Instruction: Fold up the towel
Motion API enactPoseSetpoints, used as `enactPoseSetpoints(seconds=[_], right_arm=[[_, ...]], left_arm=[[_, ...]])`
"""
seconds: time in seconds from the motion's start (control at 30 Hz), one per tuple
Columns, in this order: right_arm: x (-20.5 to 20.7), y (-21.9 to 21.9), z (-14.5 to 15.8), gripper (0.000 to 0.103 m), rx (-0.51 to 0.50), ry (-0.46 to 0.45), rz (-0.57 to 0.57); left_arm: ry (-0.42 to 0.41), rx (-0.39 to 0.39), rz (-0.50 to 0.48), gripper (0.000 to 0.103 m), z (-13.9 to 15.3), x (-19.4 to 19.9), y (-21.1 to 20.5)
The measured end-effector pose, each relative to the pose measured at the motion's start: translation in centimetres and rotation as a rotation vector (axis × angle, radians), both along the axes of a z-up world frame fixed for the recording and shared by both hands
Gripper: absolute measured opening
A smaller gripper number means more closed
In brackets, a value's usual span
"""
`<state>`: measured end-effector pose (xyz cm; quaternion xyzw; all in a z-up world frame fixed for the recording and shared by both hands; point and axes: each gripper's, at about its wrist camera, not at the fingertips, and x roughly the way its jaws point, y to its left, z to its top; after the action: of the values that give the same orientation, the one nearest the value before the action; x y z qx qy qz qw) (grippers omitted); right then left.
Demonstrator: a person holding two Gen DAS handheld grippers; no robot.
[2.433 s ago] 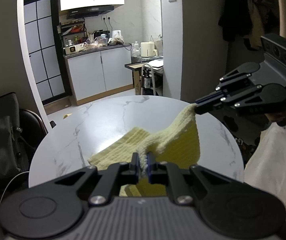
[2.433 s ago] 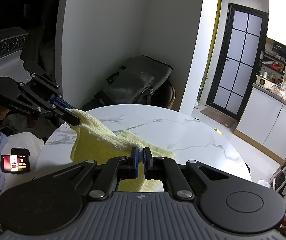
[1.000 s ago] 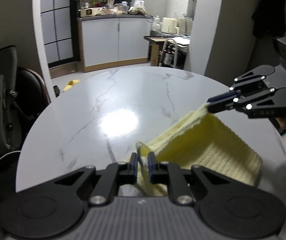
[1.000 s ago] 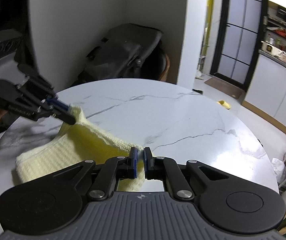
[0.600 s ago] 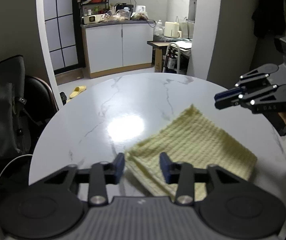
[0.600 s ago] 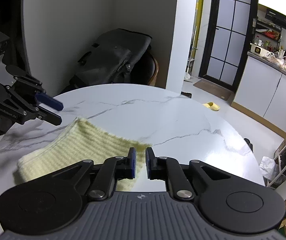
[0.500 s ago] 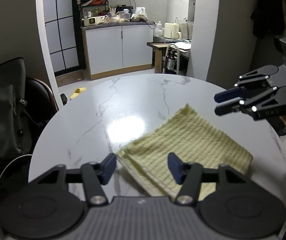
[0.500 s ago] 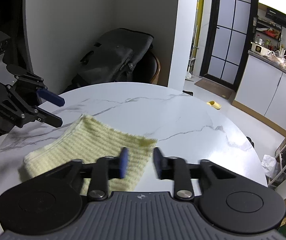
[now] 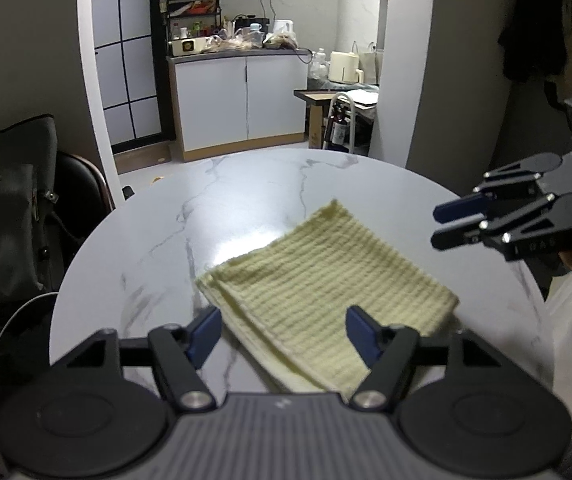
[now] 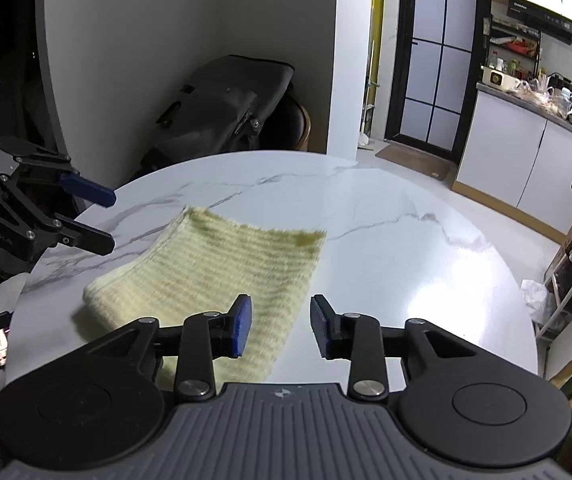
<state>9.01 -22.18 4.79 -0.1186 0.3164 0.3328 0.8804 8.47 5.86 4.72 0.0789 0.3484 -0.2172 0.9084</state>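
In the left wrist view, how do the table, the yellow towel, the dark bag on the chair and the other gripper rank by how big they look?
As they look in this view:
1. table
2. towel
3. bag
4. right gripper

The bag is cut off at the edge, so its place against the towel is unsure.

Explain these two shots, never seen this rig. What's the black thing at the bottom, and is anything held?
There is no robot arm here: a person holds a two-finger tool in each hand, with a fisheye camera on each looking forward along its fingers. The black shape at the bottom of each picture is that camera's own tool. One picture is from the left tool, the other from the right tool; each also shows the other tool off to the side. A folded yellow towel lies flat on the round marble table. Both tools have their jaws spread and hold nothing.
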Motion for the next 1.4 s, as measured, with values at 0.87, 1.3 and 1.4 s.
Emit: enactPoseSetpoints(seconds=[0.87,1.3,1.4], right_arm=[[-6.5,-1.4,-1.7,0.103,0.061,-0.072,-0.072],[-9.0,-1.5,-2.1,0.103,0.099,-0.090,-0.102],[-9.5,-1.4,-2.3,0.103,0.102,-0.093,-0.111]], left_arm=[[-0.087,0.049,0.056,0.103,-2.0,-6.0,-3.4],[-0.094,-0.007,0.114,0.103,-1.7,-8.3,-3.3],[-0.094,-0.015,0.130,0.103,-1.7,-8.5,-3.2]])
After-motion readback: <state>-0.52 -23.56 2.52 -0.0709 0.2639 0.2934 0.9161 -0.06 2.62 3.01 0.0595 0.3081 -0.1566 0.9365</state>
